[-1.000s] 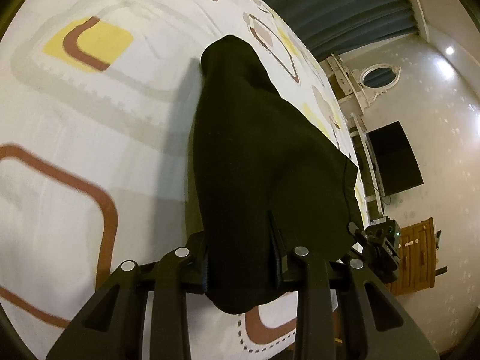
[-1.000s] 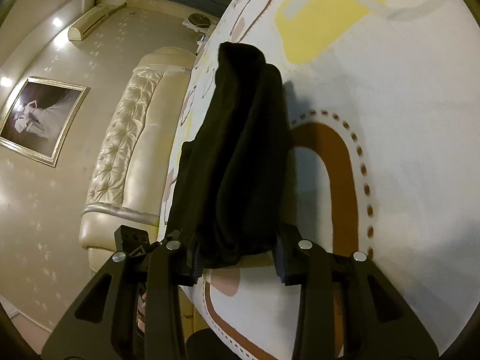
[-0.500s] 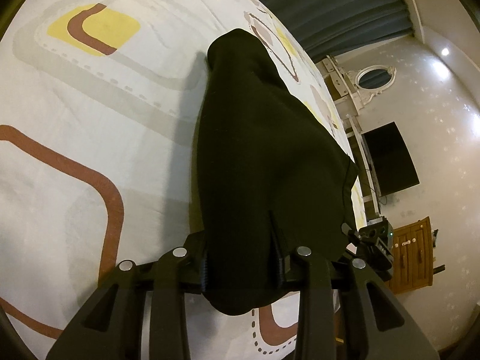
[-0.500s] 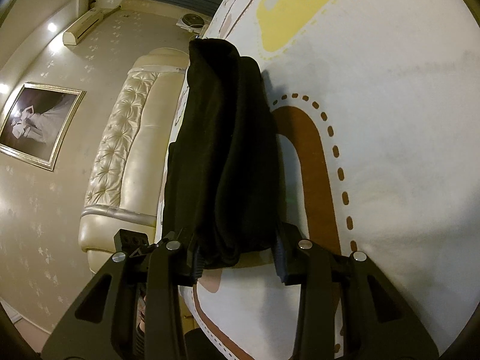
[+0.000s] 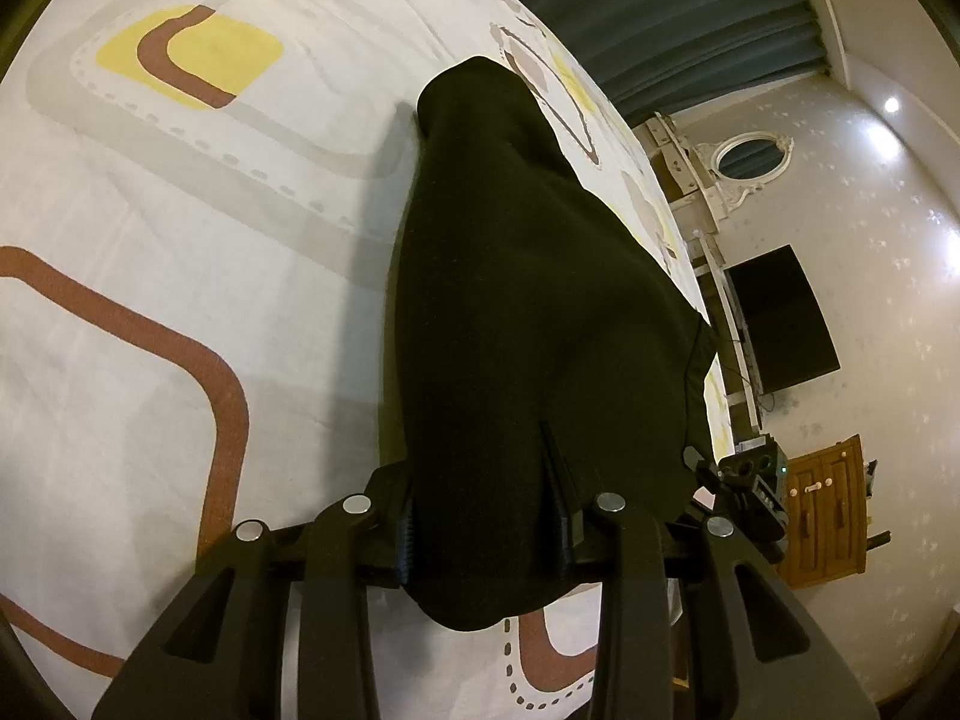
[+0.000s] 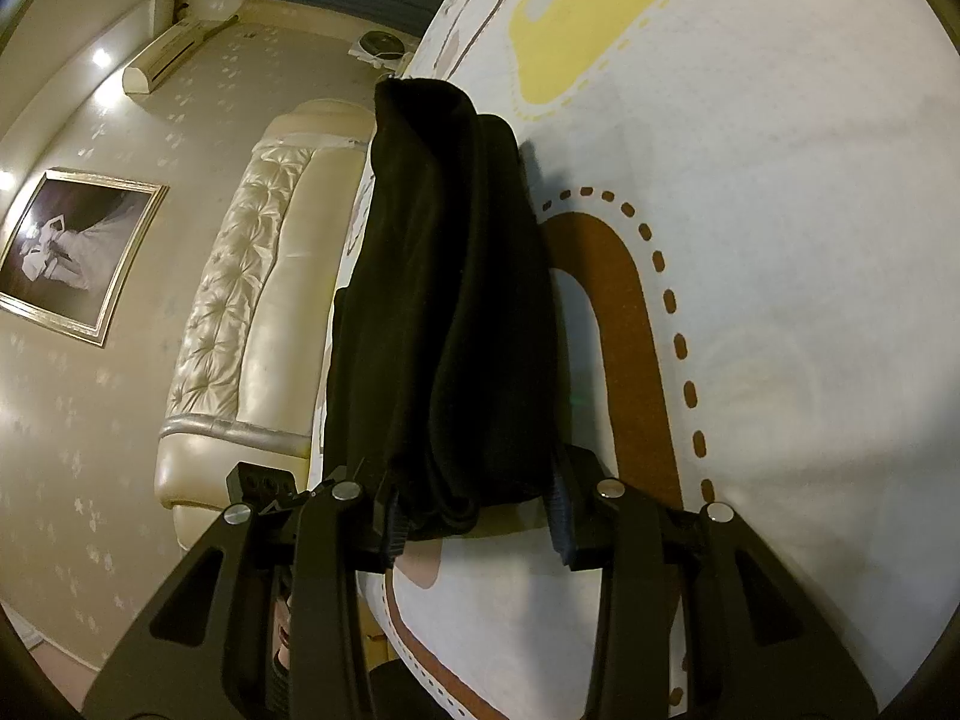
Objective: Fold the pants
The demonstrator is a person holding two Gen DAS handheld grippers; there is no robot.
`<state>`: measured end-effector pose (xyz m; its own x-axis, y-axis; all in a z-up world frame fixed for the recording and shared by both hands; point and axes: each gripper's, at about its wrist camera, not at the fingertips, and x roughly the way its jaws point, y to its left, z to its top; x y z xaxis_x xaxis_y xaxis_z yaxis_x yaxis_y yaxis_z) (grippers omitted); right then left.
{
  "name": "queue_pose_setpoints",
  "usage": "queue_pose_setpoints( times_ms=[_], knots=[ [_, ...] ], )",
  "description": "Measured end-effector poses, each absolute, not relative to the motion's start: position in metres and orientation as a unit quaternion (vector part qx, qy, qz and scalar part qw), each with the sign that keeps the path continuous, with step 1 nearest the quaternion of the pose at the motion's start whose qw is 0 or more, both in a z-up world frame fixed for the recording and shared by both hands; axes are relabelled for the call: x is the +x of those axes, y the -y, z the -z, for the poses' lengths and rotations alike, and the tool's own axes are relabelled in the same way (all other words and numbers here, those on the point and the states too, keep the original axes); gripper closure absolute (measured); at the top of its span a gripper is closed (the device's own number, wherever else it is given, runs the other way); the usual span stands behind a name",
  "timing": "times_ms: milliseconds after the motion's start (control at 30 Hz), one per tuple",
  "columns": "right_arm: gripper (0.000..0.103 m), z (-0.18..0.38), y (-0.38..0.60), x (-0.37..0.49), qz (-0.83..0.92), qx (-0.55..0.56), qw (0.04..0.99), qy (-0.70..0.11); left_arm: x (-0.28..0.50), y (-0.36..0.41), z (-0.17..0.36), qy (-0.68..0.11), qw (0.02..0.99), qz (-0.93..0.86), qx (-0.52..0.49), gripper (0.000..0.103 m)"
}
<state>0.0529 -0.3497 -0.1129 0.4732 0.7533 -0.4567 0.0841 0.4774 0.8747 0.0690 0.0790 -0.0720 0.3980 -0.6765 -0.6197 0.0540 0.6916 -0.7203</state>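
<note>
Black pants point(image 5: 528, 324) held over bedsheet point(image 5: 180, 240), open sheet alongside.

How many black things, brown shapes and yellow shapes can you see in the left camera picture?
Black pants: 1
Black grippers: 2, left gripper and right gripper
Black TV: 1
Brown shapes on the bedspread: 3 easy to see, small far ones unclear
Yellow shapes: 1 clear, far ones unclear
Total: 8

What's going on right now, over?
Left gripper and right gripper both clamped on black pants, bunched and lifted off the patterned bedspread. Nothing in the way.
</note>
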Motion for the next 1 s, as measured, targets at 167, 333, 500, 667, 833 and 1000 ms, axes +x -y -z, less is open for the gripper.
queue_pose_setpoints(
  times_ms=[167, 333, 500, 667, 833, 1000],
  knots=[
    [0.067, 0.115, 0.353, 0.053, -0.227, 0.458, 0.726, -0.461, 0.069, -0.078, 0.071, -0.498, 0.776, 0.231, -0.311, 0.068],
    [0.067, 0.114, 0.352, 0.053, -0.222, 0.461, 0.725, -0.462, 0.069, -0.074, 0.069, -0.499, 0.78, 0.227, -0.301, 0.065],
    [0.065, 0.114, 0.353, 0.049, -0.213, 0.473, 0.722, -0.459, 0.066, -0.072, 0.067, -0.502, 0.785, 0.221, -0.287, 0.057],
    [0.06, 0.115, 0.359, 0.04, -0.204, 0.493, 0.714, -0.452, 0.058, -0.076, 0.065, -0.496, 0.792, 0.212, -0.285, 0.042],
    [0.056, 0.112, 0.367, 0.022, -0.194, 0.492, 0.716, -0.456, 0.041, -0.071, 0.054, -0.485, 0.824, 0.175, -0.234, 0.028],
    [0.055, 0.107, 0.368, 0.002, -0.183, 0.475, 0.725, -0.464, 0.027, -0.067, 0.044, -0.477, 0.847, 0.126, -0.199, 0.023]
  ],
)
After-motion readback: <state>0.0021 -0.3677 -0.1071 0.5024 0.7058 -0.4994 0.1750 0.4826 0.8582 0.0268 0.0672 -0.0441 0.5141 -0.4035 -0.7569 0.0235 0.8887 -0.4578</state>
